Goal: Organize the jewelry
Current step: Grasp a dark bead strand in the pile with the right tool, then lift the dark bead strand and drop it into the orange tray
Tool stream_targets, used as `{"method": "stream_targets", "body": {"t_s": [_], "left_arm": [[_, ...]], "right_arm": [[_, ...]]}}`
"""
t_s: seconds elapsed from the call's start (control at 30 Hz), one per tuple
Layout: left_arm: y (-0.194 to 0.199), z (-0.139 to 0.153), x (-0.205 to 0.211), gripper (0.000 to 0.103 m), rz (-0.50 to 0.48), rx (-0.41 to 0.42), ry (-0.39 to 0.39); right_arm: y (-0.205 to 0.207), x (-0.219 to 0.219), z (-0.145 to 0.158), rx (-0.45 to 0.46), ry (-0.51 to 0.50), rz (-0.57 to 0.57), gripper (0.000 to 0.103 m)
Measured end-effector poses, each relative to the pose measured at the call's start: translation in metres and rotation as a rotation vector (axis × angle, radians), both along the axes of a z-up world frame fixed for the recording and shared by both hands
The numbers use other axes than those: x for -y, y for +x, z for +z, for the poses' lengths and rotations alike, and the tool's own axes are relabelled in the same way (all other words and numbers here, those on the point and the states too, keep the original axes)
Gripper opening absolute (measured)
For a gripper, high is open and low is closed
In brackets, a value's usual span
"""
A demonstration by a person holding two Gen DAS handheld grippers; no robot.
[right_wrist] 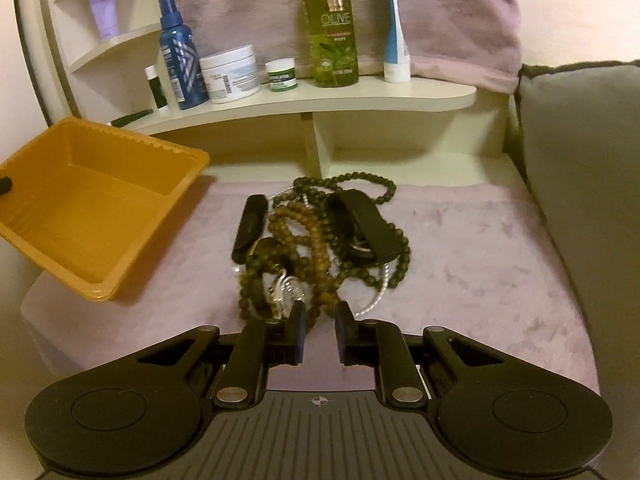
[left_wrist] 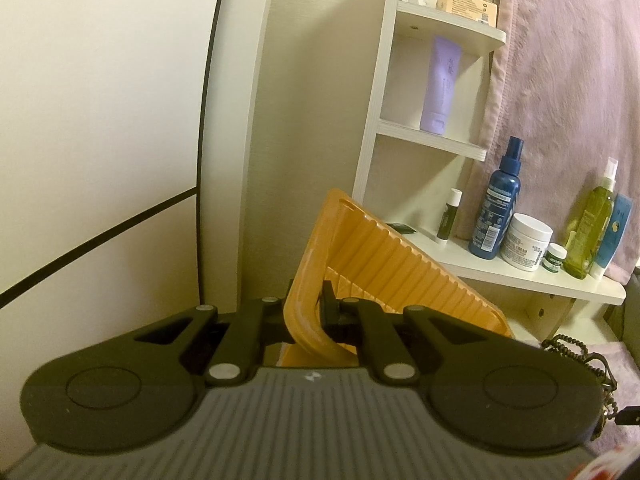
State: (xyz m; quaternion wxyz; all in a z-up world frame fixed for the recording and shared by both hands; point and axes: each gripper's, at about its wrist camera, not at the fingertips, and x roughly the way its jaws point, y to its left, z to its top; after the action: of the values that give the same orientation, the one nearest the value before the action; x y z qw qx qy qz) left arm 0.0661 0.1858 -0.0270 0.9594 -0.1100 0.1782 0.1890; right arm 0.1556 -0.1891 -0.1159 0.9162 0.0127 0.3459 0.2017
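My left gripper is shut on the rim of an orange plastic tray and holds it tilted in the air. The same tray shows at the left in the right wrist view, raised above the pink cloth, with a left fingertip at its edge. A tangled pile of jewelry lies on the cloth: dark bead strands, a brown bead strand, a silver chain and two black clips. My right gripper is open and empty just in front of the pile.
A white shelf behind the pile carries a blue spray bottle, a white cream jar, a small green-labelled jar, an olive bottle and a tube. A grey cushion stands at the right. A pink towel hangs behind.
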Motion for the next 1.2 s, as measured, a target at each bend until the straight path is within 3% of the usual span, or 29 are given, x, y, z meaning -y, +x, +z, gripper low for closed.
{"method": "stream_targets", "body": {"t_s": [0.43,0.47,0.5,0.57,1.2], "left_arm": [[0.001,0.000,-0.001,0.007,-0.002,-0.004,-0.003],[0.001,0.000,-0.001,0.007,-0.002,-0.004,-0.004],[0.001,0.000,-0.001,0.007,-0.002,-0.004,-0.003],[0.001,0.000,-0.001,0.007,-0.004,-0.003,-0.001],[0.002,0.002,-0.002,0.007,-0.025,-0.012,0.012]], "right_arm": [[0.016,-0.012,-0.012,0.028,-0.067,0.023,0.016],[0.016,-0.013,-0.013,0.036,-0.072,0.026,0.015],[0.015,-0.012,-0.013,0.042,-0.076,0.026,0.007],[0.013,-0.010,-0.010,0.052,-0.062,0.021,0.007],[0.005,-0.013,0.103,0.259,0.052,0.091,0.007]]}}
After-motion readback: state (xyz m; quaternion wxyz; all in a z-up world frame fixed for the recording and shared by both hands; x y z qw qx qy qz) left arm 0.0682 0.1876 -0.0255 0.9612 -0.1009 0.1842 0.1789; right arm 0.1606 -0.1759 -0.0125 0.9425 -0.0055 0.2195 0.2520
